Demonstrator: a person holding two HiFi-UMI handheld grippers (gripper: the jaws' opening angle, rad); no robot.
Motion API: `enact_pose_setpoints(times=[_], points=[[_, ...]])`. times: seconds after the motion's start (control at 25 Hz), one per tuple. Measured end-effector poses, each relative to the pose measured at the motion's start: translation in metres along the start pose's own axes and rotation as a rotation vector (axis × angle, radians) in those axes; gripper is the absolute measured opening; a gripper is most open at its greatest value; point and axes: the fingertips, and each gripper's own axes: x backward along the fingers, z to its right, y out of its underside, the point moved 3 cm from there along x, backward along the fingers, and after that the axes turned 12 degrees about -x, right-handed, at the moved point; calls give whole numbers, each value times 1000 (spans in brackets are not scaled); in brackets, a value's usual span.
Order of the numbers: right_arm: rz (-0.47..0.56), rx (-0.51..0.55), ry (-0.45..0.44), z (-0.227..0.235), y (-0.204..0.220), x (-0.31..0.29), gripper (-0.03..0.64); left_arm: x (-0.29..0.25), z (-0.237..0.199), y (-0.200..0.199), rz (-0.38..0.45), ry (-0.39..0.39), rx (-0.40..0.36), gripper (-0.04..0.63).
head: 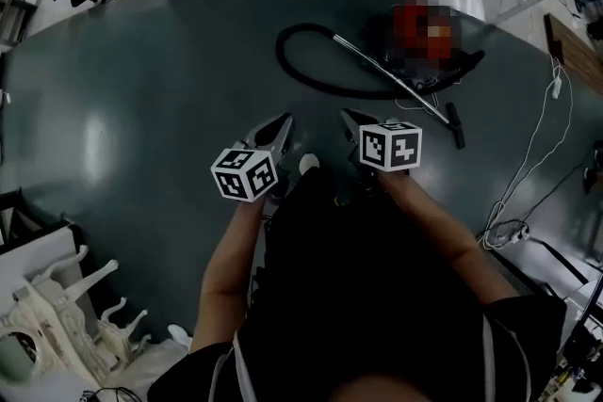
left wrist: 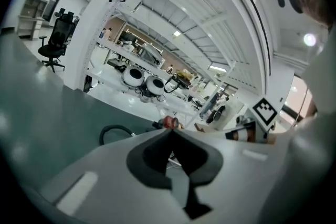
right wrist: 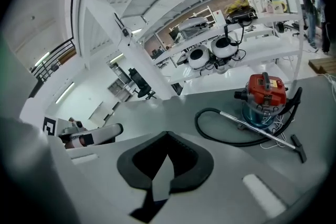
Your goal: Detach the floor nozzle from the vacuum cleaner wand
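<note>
Vacuum cleaner (right wrist: 266, 93): red canister, black looped hose (right wrist: 198, 123), slim metal wand (right wrist: 257, 127), black floor nozzle (right wrist: 299, 148), on glossy dark floor (head: 141, 108).
Your left gripper (left wrist: 170, 132): jaws closed, empty.
Your right gripper (right wrist: 167, 135): jaws closed, empty.

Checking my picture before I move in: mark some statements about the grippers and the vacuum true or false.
1. The left gripper and right gripper are both shut and empty. True.
2. The floor nozzle is off the wand. False: it sits on the wand's end.
3. The vacuum cleaner stands on a table. False: it stands on the floor.
4. The hose lies in a loop on the floor. True.
5. The right gripper touches the wand. False: it is clear of it.
</note>
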Motion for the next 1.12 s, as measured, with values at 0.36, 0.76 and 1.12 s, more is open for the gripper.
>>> enact_pose_setpoints(times=[0.36,0.76,1.12], points=[[46,-78,88,2,-1,-17,-3,-17,-39,1,-101,39,-47,8],[48,-128,116,38,-36,-42,-3,-69,-71,-18,-117,33,-32,8],[7,-90,103,53,-98,-75,-3,-135,-94,-56,-172,8,-86,8]])
